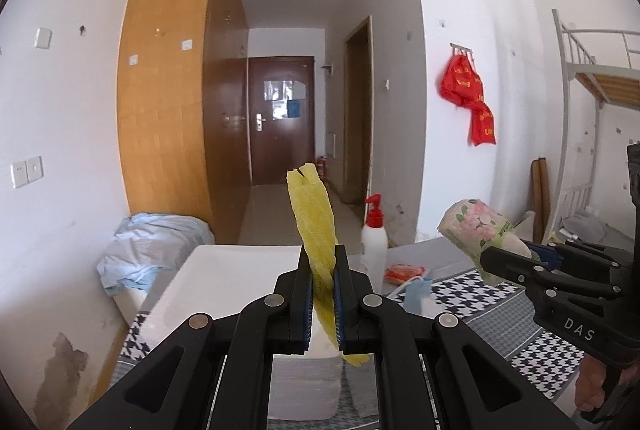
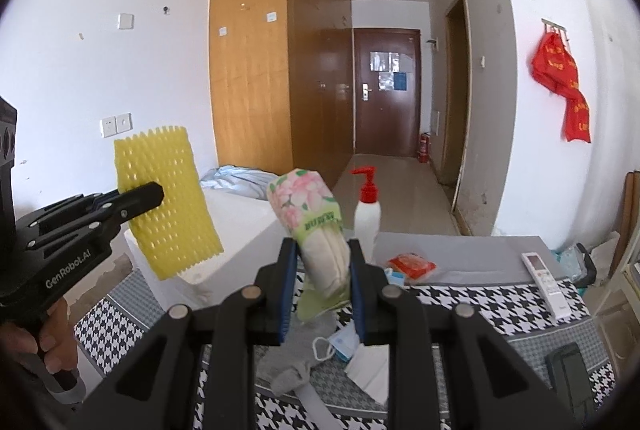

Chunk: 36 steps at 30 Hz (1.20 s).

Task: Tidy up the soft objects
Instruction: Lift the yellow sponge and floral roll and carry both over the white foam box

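My left gripper is shut on a yellow foam net sleeve, which stands edge-on between the pads and pokes up above them. In the right wrist view the same yellow foam net sleeve shows flat, held in the air by the left gripper over a white box. My right gripper is shut on a floral tissue pack, lifted above the houndstooth cloth. From the left wrist, that tissue pack sticks out of the right gripper at the right.
A white pump bottle with a red top, a red snack packet, a white remote, face masks and a grey sock lie on the cloth. A blue bundle of fabric sits by the wooden wardrobe.
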{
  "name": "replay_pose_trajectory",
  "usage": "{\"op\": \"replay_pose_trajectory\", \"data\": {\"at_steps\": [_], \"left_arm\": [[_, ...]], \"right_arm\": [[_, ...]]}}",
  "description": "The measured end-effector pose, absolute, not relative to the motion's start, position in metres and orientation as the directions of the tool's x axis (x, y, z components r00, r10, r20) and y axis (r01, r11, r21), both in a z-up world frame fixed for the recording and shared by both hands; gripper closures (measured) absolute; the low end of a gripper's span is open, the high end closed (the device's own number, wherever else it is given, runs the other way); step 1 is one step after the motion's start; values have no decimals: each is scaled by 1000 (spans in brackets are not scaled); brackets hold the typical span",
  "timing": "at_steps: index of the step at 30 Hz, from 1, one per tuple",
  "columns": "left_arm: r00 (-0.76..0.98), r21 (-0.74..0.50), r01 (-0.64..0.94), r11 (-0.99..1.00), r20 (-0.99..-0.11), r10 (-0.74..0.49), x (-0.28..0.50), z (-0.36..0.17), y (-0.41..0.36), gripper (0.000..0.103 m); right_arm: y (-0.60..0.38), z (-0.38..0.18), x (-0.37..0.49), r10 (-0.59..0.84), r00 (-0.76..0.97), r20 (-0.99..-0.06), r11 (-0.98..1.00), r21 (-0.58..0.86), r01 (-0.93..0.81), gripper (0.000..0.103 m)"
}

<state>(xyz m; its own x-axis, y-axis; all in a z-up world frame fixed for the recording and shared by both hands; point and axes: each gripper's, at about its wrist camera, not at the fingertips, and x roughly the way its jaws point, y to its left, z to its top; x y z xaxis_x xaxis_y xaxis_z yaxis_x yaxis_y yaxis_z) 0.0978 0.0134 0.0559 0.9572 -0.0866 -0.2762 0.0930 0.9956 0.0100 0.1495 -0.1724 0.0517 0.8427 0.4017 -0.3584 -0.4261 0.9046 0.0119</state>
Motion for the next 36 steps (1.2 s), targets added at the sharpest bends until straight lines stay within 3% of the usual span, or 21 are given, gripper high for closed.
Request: {"op": "replay_pose_trajectory", "data": {"at_steps": [21, 36], "left_arm": [[954, 0, -56, 998, -294, 54, 111, 59, 54, 94], [939, -33, -30, 999, -343, 17, 143, 52, 67, 94]], "right_arm": [[-121, 51, 163, 520, 757, -396, 826, 5, -564, 75], [-102, 48, 185, 474, 757, -449, 842, -19, -539, 75]]}}
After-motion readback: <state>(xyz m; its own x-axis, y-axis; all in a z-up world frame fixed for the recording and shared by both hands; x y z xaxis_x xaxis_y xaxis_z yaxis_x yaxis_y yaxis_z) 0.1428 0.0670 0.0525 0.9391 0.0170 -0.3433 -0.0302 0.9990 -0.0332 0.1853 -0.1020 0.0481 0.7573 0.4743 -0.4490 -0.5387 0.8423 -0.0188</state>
